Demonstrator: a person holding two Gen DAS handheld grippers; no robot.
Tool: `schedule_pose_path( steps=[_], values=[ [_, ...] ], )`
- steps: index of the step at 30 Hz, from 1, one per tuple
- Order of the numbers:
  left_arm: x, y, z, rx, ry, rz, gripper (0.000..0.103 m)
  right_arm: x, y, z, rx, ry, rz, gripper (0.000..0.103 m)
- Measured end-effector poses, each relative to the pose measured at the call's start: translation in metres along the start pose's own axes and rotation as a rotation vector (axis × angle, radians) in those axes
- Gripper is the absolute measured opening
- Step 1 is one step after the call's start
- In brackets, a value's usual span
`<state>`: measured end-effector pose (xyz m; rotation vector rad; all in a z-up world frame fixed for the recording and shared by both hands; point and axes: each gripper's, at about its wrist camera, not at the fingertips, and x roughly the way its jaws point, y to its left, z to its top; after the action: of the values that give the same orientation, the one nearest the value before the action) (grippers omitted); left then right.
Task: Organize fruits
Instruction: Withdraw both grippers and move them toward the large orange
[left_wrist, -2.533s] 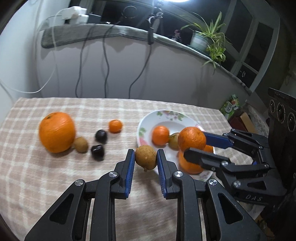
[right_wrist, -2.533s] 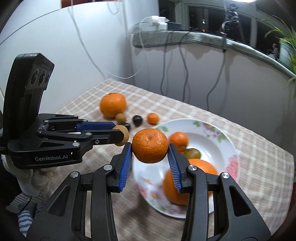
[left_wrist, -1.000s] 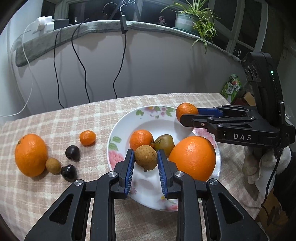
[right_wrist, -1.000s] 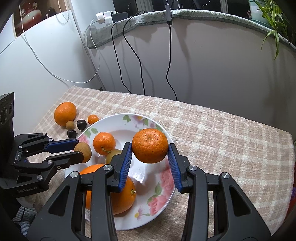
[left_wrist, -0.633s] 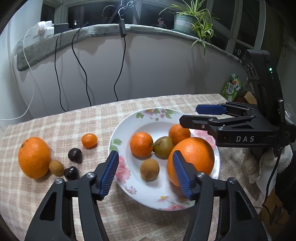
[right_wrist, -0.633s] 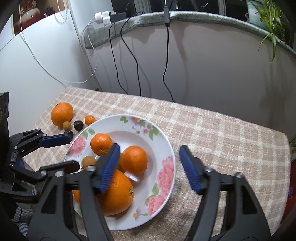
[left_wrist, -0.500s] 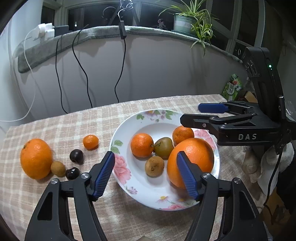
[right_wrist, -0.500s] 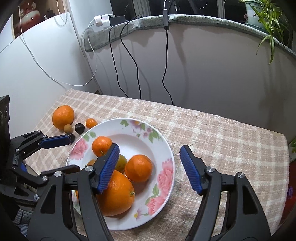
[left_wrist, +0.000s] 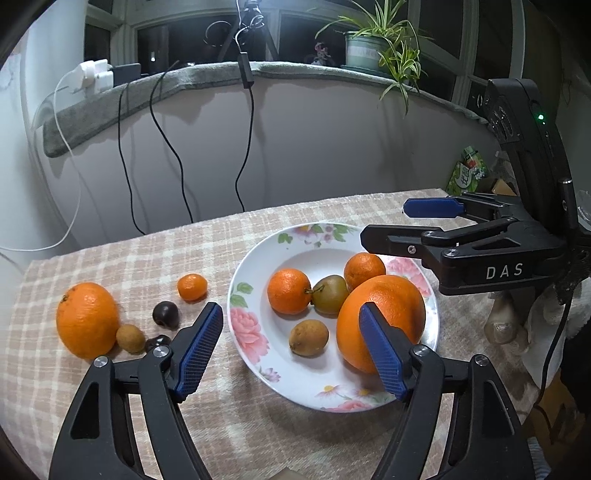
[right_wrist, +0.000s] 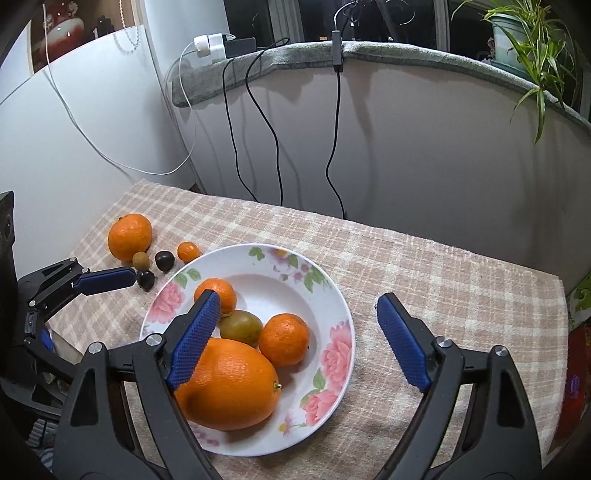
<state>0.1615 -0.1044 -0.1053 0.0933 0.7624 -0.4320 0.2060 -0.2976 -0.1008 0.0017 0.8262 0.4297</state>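
On the checked tablecloth (left_wrist: 155, 266) I find the floral plate (left_wrist: 258, 254), the largest item in my field, holding five fruits. Largest among them is the big orange (left_wrist: 380, 314) at the plate's near right side, seen in the right wrist view (right_wrist: 232, 387) partly behind my own near finger. Touching it on the far side is a mandarin (left_wrist: 364, 266), and beside that sits a greenish-brown fruit (left_wrist: 330, 293) whose stem meets a second mandarin (left_wrist: 288, 291). Smallest on the plate is a brown longan-like fruit (left_wrist: 308, 338), lying apart from the rest toward the near rim. Off the plate, to its left on the cloth, I note a large loose orange (left_wrist: 86, 319), a small brown fruit (left_wrist: 130, 338) touching it, two dark round fruits (left_wrist: 166, 314) close by, and a tiny mandarin (left_wrist: 192, 287) nearest the plate. My left gripper (left_wrist: 291, 350) is spread wide and holds nothing, hovering over the plate's near edge. My right gripper (right_wrist: 299, 338) is likewise spread wide and empty, its blue pads (right_wrist: 400, 338) well apart above the plate's right half. Several black cables (left_wrist: 243, 140) hang down the wall behind, and a potted plant (left_wrist: 373, 40) stands on the ledge.
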Motion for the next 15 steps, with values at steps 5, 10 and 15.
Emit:
schedule_pose_path(
  steps=[5,10,15],
  values=[
    [-0.007,0.004,-0.001,-0.001,-0.012,0.007,0.076,-0.005,0.005,0.003,0.000,-0.007,0.004,0.089],
    [-0.015,0.012,-0.004,-0.015,-0.023,0.019,0.076,-0.007,0.014,0.005,-0.009,-0.009,0.009,0.089],
    [-0.025,0.022,-0.006,-0.037,-0.037,0.026,0.076,-0.009,0.026,0.008,-0.026,-0.012,0.016,0.089]
  ],
)
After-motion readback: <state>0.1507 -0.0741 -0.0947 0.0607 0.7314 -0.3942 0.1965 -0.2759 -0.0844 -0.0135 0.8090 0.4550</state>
